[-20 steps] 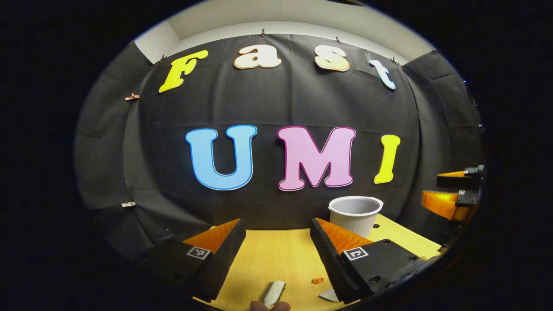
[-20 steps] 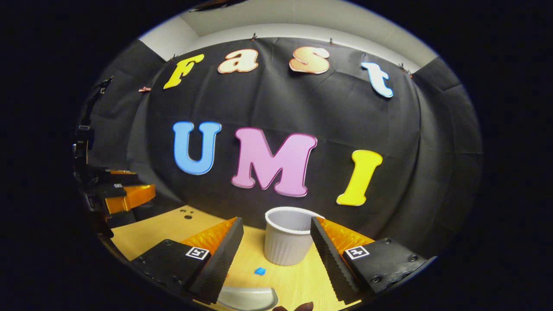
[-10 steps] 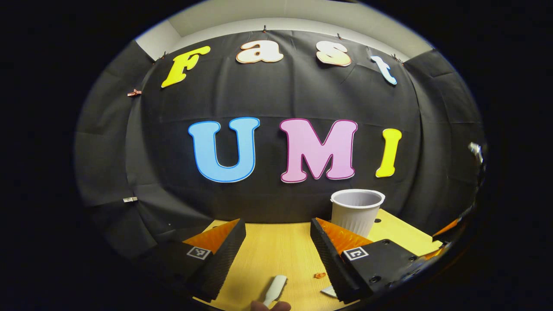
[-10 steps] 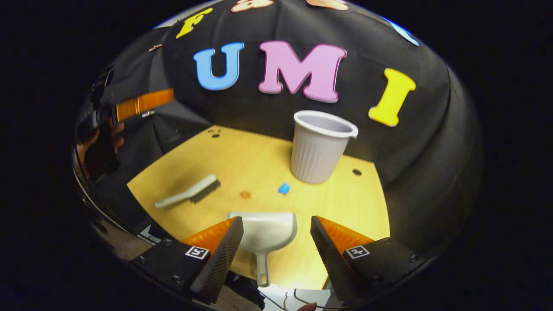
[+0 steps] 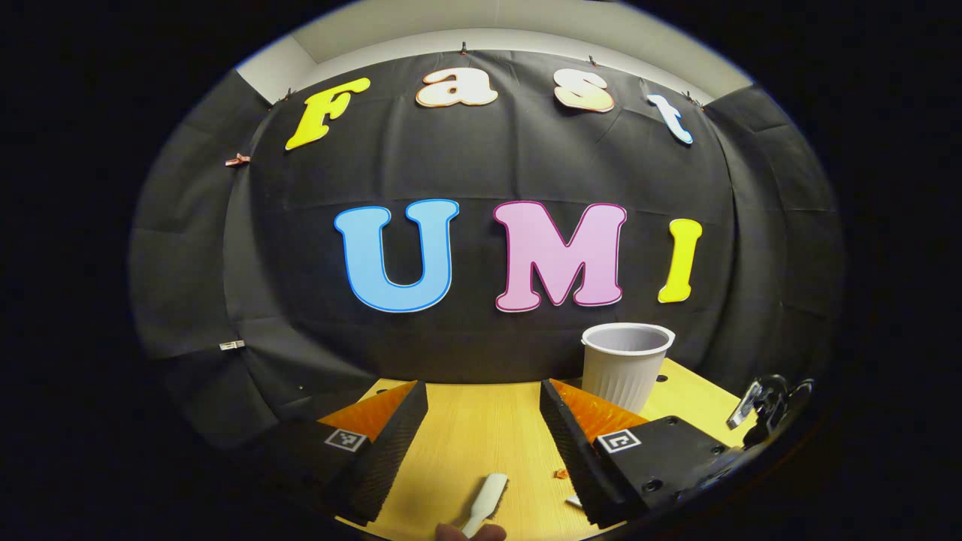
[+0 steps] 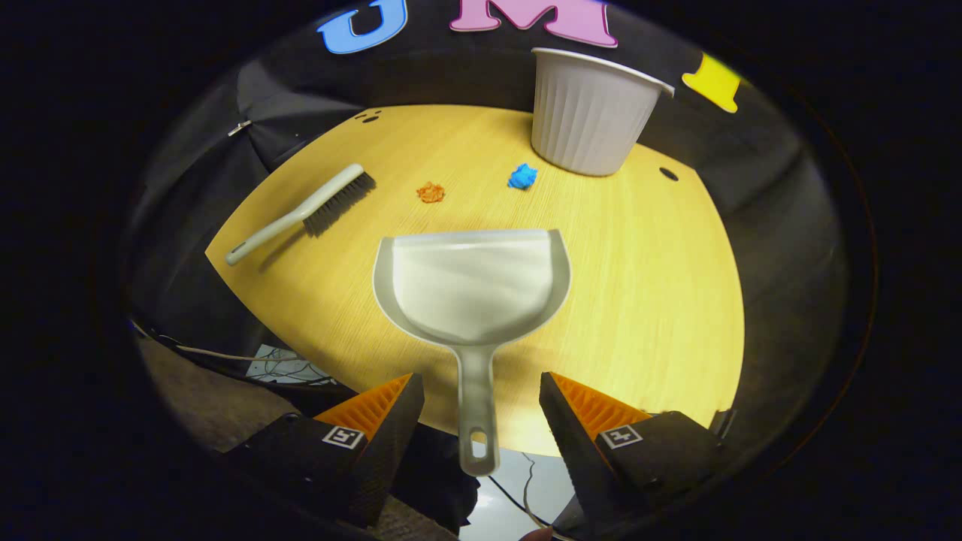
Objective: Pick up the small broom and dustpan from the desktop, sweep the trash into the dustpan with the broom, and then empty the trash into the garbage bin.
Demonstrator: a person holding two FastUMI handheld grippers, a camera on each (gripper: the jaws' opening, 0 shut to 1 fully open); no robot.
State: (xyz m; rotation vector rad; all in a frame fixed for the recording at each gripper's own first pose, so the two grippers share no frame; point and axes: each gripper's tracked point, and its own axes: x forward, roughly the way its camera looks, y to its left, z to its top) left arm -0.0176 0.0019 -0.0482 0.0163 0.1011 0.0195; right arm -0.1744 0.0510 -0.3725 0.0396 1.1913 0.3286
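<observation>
Right gripper view looks down on the surface (image 6: 646, 300) — the dustpan (image 6: 470, 282) lies flat, its handle reaching between the spread fingers of the right gripper (image 6: 481, 421), nothing pinched. Broom (image 6: 308, 210) lies to the left, orange scrap (image 6: 430, 192) and blue scrap (image 6: 521, 176) beyond the pan, near the bin (image 6: 590, 113). Left gripper (image 5: 483, 443) — fingers spread too, empty, above the broom's end (image 5: 485, 500)
</observation>
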